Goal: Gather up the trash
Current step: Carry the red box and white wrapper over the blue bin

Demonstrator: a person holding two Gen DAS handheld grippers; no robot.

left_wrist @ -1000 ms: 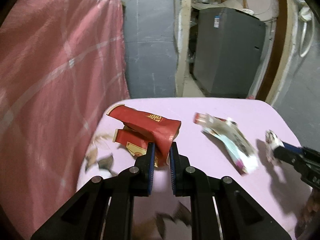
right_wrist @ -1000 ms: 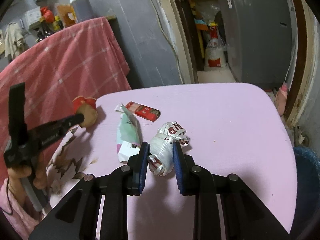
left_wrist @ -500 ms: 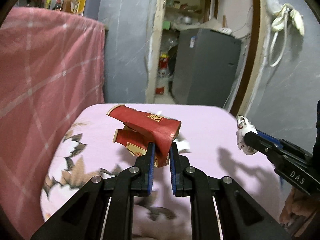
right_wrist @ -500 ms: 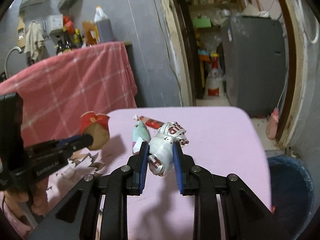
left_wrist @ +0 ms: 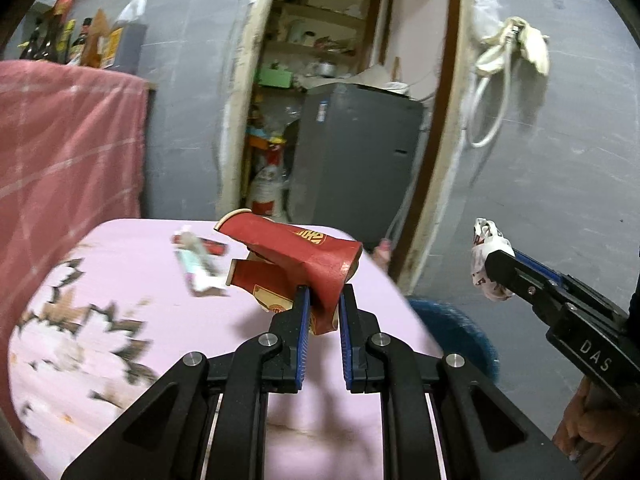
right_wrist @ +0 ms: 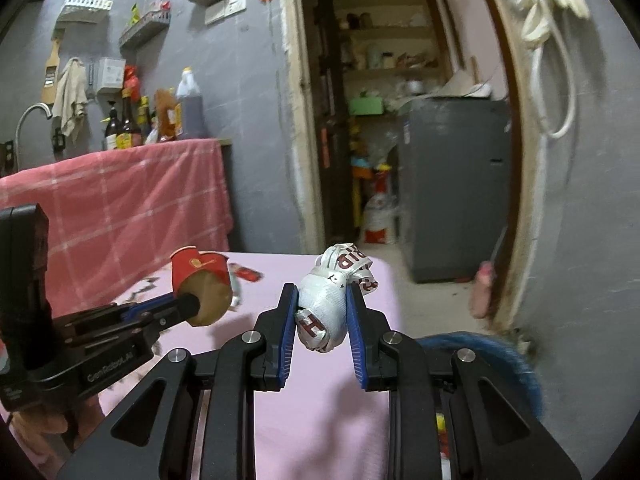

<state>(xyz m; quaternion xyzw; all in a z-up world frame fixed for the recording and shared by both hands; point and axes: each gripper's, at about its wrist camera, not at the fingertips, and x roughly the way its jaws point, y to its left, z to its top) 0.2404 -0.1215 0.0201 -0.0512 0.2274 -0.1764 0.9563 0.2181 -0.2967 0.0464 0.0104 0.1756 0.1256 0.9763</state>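
My left gripper (left_wrist: 323, 300) is shut on crushed red paper cups (left_wrist: 298, 254) and holds them above the pink table (left_wrist: 132, 280). They also show in the right wrist view (right_wrist: 200, 276). My right gripper (right_wrist: 323, 304) is shut on a crumpled white wrapper with red letters (right_wrist: 328, 300), held above the table's right edge; it shows at the right of the left wrist view (left_wrist: 486, 264). A blue bin (right_wrist: 500, 356) stands on the floor below the table's right side, also in the left wrist view (left_wrist: 456, 328).
A white-green wrapper (left_wrist: 196, 268) and a small red pack (left_wrist: 212, 246) lie on the table's far side. A pink-draped counter (right_wrist: 120, 200) with bottles stands to the left. A doorway with a grey fridge (right_wrist: 452, 188) is behind.
Both grippers have risen from the table with their loads and swung to the right. The blue bin has come into view under the table's right edge.
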